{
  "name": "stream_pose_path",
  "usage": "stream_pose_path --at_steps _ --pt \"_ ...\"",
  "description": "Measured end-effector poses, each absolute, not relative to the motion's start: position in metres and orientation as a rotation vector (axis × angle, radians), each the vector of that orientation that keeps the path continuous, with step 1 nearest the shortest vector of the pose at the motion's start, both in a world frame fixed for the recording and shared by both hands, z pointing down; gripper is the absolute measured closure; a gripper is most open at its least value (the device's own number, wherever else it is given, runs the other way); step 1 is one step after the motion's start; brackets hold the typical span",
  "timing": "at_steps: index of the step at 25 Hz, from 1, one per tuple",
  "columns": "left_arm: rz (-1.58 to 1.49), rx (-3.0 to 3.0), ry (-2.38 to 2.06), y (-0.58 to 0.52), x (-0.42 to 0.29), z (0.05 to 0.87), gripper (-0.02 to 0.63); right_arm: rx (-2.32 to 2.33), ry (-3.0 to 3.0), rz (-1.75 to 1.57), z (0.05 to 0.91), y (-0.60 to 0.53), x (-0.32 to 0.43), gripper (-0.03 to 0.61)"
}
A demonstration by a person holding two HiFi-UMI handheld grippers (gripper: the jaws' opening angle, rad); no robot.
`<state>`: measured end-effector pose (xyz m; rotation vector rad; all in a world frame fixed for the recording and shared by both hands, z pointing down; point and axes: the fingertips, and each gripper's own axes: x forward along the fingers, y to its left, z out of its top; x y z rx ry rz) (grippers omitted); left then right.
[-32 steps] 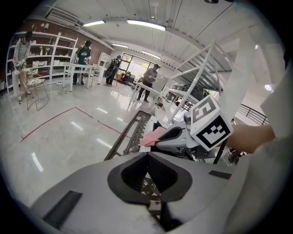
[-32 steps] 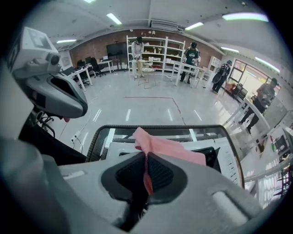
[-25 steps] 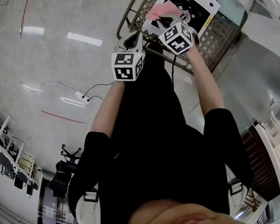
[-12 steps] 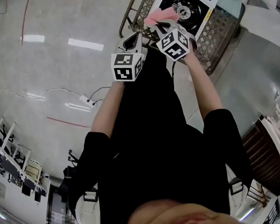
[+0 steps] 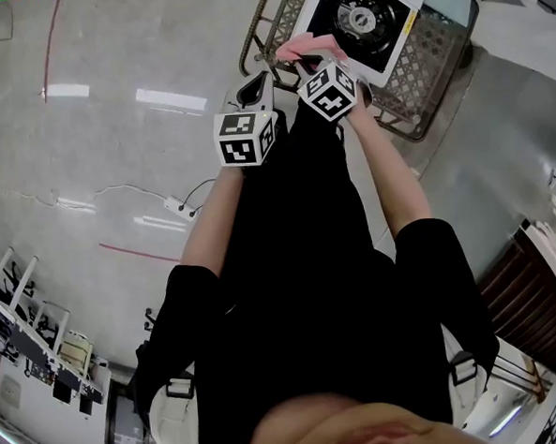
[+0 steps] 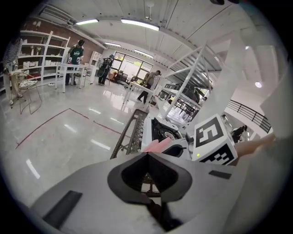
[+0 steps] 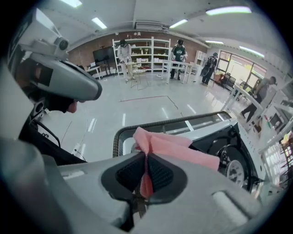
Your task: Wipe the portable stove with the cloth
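Observation:
A white portable stove (image 5: pixel 364 19) with a black burner sits on a metal mesh cart (image 5: pixel 419 62) at the top of the head view. My right gripper (image 5: pixel 298 63) is shut on a pink cloth (image 5: pixel 307 46), held just off the stove's near-left corner. In the right gripper view the cloth (image 7: pixel 171 146) is pinched between the pads and hangs over the stove (image 7: pixel 231 162). My left gripper (image 5: pixel 255 84) is shut with nothing in it, beside the right one and short of the cart. The left gripper view shows the stove (image 6: pixel 162 130) and cloth (image 6: pixel 157 145) ahead.
The cart's rail (image 7: pixel 151 125) runs in front of the stove. A power strip with a cable (image 5: pixel 175 205) lies on the glossy floor at left. White shelving and people (image 7: pixel 151 52) stand far off. A white table edge (image 5: pixel 529 32) lies to the right of the cart.
The right gripper has drawn back with the pink cloth from over the stove's top toward its near-left corner. The left gripper has shifted slightly toward me.

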<state>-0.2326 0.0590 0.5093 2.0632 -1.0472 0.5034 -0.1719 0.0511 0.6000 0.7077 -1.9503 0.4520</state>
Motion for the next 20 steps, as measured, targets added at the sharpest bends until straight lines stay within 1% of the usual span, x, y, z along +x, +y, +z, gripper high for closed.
stream_pose_path --at_steps 6,11,13,16,20 --pt "0.522 2.119 -1.029 0.071 -0.227 0.491 0.615 0.768 -2.047 0.647 0.603 0.076 -0.179 0.56" --pt "0.53 2.12 -1.067 0.074 -0.232 0.483 0.615 0.804 -2.141 0.604 0.57 0.088 -0.18 0.56" --pt "0.528 2.119 -1.108 0.079 -0.23 0.477 0.615 0.868 -2.171 0.61 0.552 0.096 -0.171 0.56" --pt "0.498 2.148 -1.216 0.084 -0.224 0.458 0.615 1.029 -2.198 0.703 0.526 0.11 -0.148 0.561" --pt "0.473 2.201 -1.224 0.102 -0.197 0.441 0.615 1.313 -2.248 0.7 0.491 0.128 -0.107 0.561"
